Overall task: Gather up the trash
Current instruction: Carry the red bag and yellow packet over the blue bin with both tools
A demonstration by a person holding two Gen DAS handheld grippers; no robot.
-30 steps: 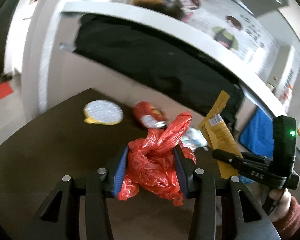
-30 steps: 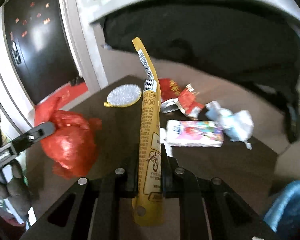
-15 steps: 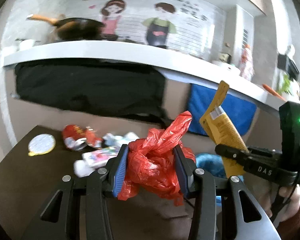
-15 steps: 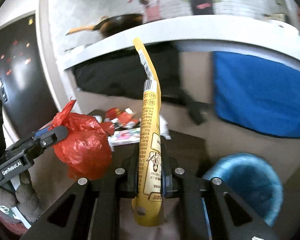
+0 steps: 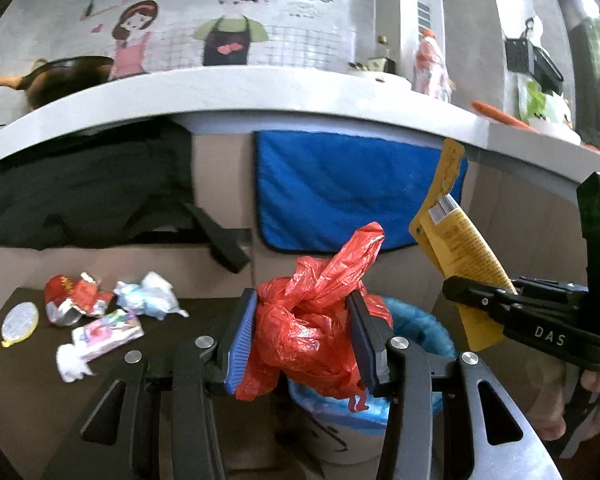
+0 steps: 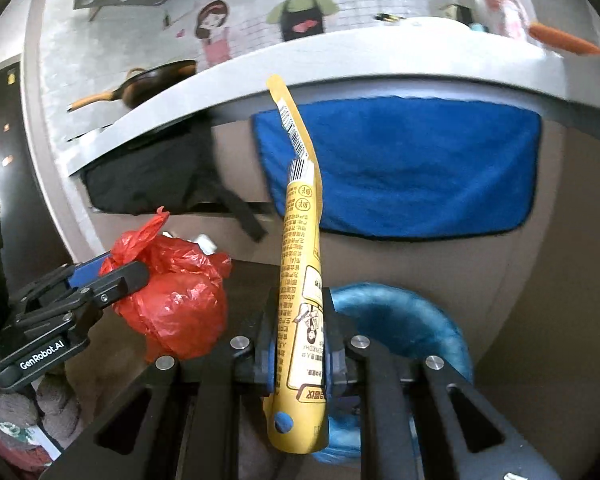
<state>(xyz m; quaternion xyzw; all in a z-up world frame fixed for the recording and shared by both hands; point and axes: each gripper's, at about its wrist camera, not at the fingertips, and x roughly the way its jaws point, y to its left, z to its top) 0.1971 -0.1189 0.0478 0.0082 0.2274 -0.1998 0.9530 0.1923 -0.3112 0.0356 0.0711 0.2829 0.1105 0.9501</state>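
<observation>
The left gripper [image 5: 304, 336] is clenched around a crumpled red plastic bag [image 5: 312, 320], held right above the blue-lined bin [image 5: 420, 328]. Just right of the bin, the right gripper [image 6: 300, 344] pinches a long yellow wrapper [image 6: 300, 264] upright. More wrappers [image 5: 100, 320] lie on the dark table [image 5: 28, 392], left of the bin.

Both tools shifted off the desk [image 5: 28, 400]: red plastic bag [image 5: 308, 320] and yellow wrapper [image 6: 300, 280] now over the blue-lined bin [image 6: 420, 312]; litter now lies leftward.
</observation>
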